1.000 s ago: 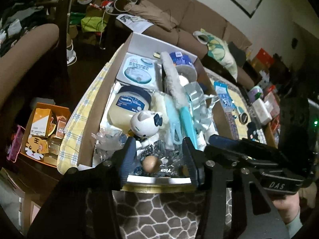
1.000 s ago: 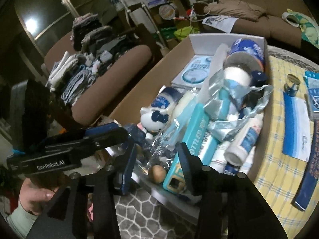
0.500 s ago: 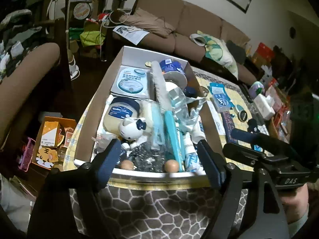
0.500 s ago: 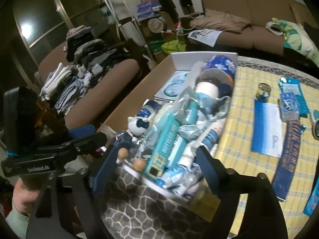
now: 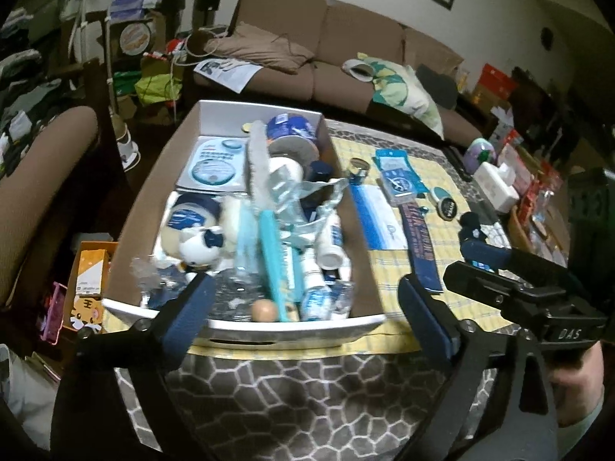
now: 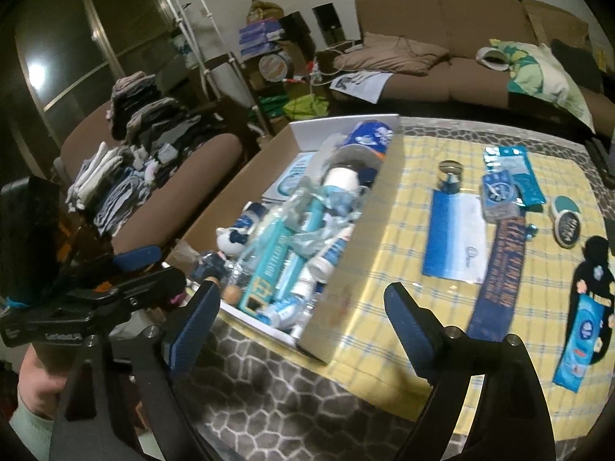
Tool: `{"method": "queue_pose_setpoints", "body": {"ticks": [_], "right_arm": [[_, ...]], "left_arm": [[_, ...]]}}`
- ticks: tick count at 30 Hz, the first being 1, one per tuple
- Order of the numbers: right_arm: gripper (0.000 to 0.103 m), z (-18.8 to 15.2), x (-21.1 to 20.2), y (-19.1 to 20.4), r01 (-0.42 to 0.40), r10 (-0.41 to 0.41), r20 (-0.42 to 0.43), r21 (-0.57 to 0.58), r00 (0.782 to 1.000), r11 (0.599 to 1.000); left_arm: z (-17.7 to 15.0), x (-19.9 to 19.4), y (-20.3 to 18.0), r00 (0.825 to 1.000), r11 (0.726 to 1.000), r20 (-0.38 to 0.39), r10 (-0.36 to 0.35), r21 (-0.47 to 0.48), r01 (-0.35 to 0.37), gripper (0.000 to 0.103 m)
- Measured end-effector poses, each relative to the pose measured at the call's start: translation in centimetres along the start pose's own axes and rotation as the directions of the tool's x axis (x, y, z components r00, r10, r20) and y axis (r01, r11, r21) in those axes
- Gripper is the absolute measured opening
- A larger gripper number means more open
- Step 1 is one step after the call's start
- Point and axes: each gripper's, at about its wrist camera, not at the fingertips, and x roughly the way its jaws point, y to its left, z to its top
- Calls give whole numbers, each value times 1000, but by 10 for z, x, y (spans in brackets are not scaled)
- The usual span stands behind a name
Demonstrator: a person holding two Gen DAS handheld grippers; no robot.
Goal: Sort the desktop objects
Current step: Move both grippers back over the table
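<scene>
A cardboard box (image 5: 130,207) crammed with toiletries stands on the yellow checked cloth (image 6: 403,211). It holds a Vaseline jar (image 5: 192,215), a cow figurine (image 5: 200,247), a teal carton (image 5: 275,253) and a small brown ball (image 5: 264,310) at the near end. My left gripper (image 5: 303,307) hovers before the box's near wall, its jaws opening with nothing gripped. My right gripper (image 6: 301,303) hangs by the box's near right corner (image 6: 357,238), jaws also opening and empty. Each gripper shows in the other's view, the left gripper (image 6: 115,269) and the right gripper (image 5: 519,288).
Loose on the cloth right of the box lie a blue-white card (image 6: 457,246), a dark blue strip (image 6: 499,269), a small metal can (image 6: 450,174), blue packets (image 6: 515,176), a round tin (image 6: 567,226) and a blue pack (image 6: 580,338). A brown sofa (image 5: 346,57) stands behind and an armchair (image 6: 173,169) to the left.
Both grippers have drawn back and up from the near end of the box while their jaws spread wide. The brown ball that sat between the fingers stays in the box.
</scene>
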Motion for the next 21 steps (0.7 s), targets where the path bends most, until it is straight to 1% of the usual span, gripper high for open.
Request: {"method": "queue_pose_setpoints", "body": {"ticks": [1,3,5,9,11,13,17,20,21], "right_arm": [[91,-2,-3,-5,9,-9,2,2,1000,1000],[94,-6,-9,-15,34,-34,6,7,999,999],[100,-12,-15,-27,54,-54,12,23,998,998],[103,-23,-26,-56,106,-107,7,60,994,993],[103,-28,-31,-72,160,-160,-7,67,987,985],[103,-34,-34,-87,196,-196,-14,80,981,977],[103,-49,-43,-127,256,-257,-12,147,966,955],[103,-61,-45,-149,314,-315,-21,172,949,934],[103,-68,-44,-157,346,-347,-28,178,938,921]], "left_arm": [[0,1,-6,1000,1000,0,-4,6,4,103],[-1,5,-17,1000,1000,-4,-12,17,12,103],[-1,11,-29,1000,999,-13,-23,23,24,103],[-4,24,-56,999,998,-31,-44,47,46,103],[-6,32,-72,998,996,-41,-52,67,55,103],[-8,37,-86,997,994,-48,-61,82,65,103],[-17,54,-120,996,990,-58,-74,118,80,103],[-30,71,-143,996,987,-64,-63,146,72,103],[-35,76,-149,996,986,-66,-63,153,73,103]]}}
